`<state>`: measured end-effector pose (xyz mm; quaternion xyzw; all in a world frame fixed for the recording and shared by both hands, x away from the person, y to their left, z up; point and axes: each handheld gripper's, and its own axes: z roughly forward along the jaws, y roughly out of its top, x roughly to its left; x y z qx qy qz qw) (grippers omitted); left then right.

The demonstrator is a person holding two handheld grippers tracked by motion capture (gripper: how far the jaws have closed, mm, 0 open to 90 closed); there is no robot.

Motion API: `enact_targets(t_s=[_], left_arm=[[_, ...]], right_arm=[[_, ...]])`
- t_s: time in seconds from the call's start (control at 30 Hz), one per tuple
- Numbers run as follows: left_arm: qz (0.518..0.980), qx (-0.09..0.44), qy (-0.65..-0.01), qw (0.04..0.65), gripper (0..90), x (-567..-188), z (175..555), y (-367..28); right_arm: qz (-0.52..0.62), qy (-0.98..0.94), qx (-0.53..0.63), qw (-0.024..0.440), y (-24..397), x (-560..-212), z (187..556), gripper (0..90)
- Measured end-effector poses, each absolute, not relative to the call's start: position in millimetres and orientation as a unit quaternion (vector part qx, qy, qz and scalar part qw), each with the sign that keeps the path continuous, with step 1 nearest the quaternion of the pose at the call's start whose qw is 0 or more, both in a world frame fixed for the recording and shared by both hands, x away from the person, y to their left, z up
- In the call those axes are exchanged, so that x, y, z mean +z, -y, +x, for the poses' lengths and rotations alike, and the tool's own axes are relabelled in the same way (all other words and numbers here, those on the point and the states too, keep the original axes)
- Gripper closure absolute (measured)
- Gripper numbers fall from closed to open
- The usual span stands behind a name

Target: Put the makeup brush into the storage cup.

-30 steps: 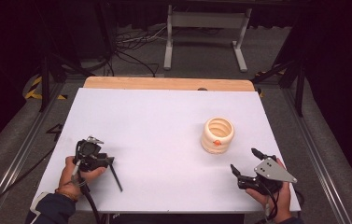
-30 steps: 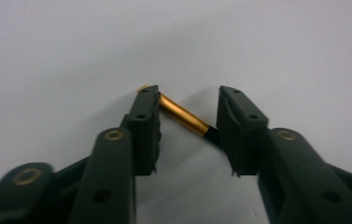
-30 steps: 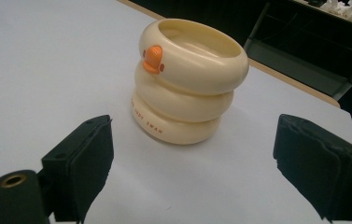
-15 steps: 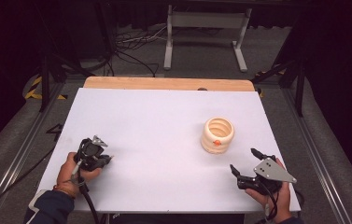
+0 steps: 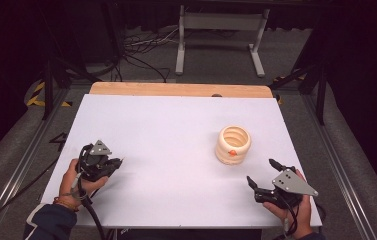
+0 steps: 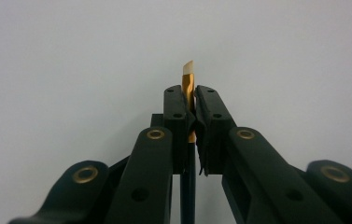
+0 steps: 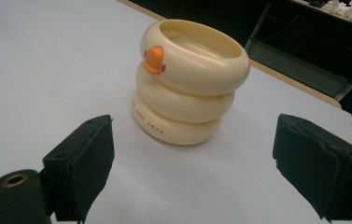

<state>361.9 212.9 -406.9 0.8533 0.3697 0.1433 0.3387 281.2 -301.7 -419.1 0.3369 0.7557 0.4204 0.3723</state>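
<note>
My left gripper [image 5: 118,161] hovers over the front left of the white table [image 5: 176,130], held in a person's hand. In the left gripper view it [image 6: 188,93] is shut on a thin black stick with a gold end [image 6: 188,70] that pokes out past the pads. A cream cup [image 5: 233,145] made of stacked rings, with an orange duck bill, stands right of centre. My right gripper [image 5: 260,171] rests near the front right edge, a little in front of that cup. In the right gripper view it [image 7: 197,135] stands open, and the cup [image 7: 190,79] lies beyond the pads.
A strip of bare wood [image 5: 176,90] runs along the table's far edge. Metal rails [image 5: 21,160] flank the table on both sides. Beyond it stand a grey frame [image 5: 221,22] and loose cables [image 5: 141,55] on the floor.
The black stick lay on the table beside the left gripper a second ago. The left gripper has shut on it and risen a little. The right gripper and the cup have kept still.
</note>
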Motion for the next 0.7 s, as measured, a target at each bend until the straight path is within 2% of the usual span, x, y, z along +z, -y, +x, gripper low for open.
enact_targets(t_s=[0.4,0.7], left_arm=[[0.837,0.178,-0.312,0.412,83.6,-380.3,354.5,-202.4],[0.826,0.185,-0.288,0.448,83.5,-369.1,353.3,-196.7]], right_arm=[[0.337,-0.755,0.424,0.369,301.5,-418.6,280.2,13.2],[0.334,-0.758,0.424,0.366,300.2,-419.1,280.6,13.2]])
